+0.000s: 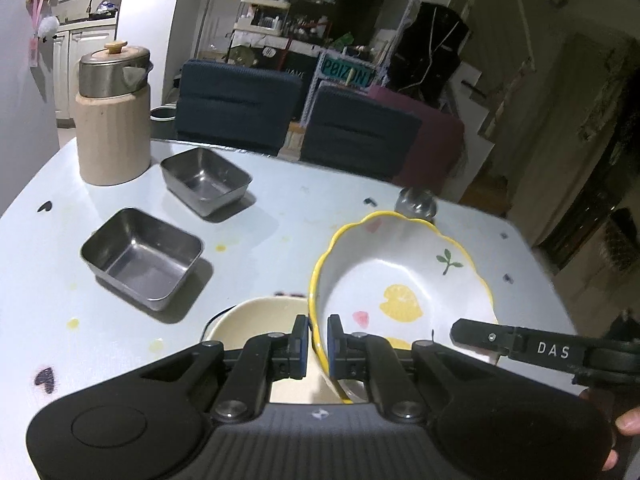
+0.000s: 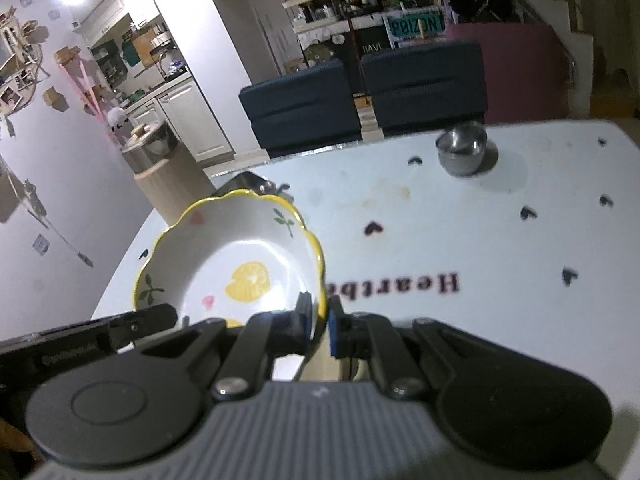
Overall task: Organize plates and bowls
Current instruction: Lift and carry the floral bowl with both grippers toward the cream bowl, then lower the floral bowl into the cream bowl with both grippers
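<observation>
A white bowl with a scalloped yellow rim and a lemon print (image 1: 404, 276) is held tilted above the pale blue table (image 1: 280, 240). My left gripper (image 1: 318, 338) is shut on its left rim. My right gripper (image 2: 320, 322) is shut on its right rim; the bowl (image 2: 240, 264) fills the left of the right wrist view. The right gripper's finger (image 1: 520, 346) also shows in the left wrist view. A cream bowl (image 1: 256, 320) sits on the table under the held bowl, partly hidden by my left gripper.
Two rectangular steel trays (image 1: 144, 258) (image 1: 206, 180) lie at the left. A steel-lidded wooden canister (image 1: 112, 120) stands at the back left. A small round steel bowl (image 2: 462, 150) sits at the far edge. Two dark chairs (image 1: 240, 104) stand behind the table.
</observation>
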Motion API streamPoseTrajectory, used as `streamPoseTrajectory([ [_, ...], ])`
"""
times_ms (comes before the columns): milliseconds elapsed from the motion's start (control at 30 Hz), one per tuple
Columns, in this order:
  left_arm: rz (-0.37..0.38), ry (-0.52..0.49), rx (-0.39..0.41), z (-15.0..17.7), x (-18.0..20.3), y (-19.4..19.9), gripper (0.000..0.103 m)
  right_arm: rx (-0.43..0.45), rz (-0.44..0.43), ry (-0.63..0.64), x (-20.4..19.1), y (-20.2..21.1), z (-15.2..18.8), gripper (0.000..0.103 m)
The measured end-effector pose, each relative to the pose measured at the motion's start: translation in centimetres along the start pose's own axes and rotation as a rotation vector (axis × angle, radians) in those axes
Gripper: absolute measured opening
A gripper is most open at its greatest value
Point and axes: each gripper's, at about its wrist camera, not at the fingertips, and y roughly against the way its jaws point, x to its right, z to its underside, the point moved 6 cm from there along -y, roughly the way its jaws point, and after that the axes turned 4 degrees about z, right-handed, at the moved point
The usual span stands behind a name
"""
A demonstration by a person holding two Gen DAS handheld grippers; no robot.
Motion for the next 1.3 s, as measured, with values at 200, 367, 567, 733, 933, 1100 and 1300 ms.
streamPoseTrajectory([
  [200,-0.009,0.016,-0.036,0.6,-1.3,-0.9,0.009,-0.048,0.011,0.013,0.3,-2.8,-0.1,0.009],
  [367,-0.027,0.017,-0.067,1.4,-2.2,-1.5,0.009,-0.101,0.001,-0.009,0.1,-3.9,0.4,0.009],
  [567,-0.034,0.031,-0.115,2.3,-3.3,-2.4,0.009,-0.142,0.013,0.034,-1.2,-4.7,1.4,0.01],
  [733,-0.064,0.004,-0.123,2.4,-3.5,-3.0,0.009,-0.162,0.033,0.058,-2.3,-5.3,1.8,0.011],
  [933,-0.079,0.007,-0.159,3.1,-4.4,-3.8,0.009,-0.185,0.056,0.083,-3.2,-6.5,1.6,0.011],
  [1100,-0.085,0.008,-0.18,3.4,-5.1,-4.3,0.01,-0.206,0.069,0.116,-3.7,-7.5,2.2,0.011],
  [1300,-0.084,0.0,-0.214,4.0,-5.1,-5.2,0.011,-0.23,0.085,0.13,-3.7,-7.7,2.7,0.012],
])
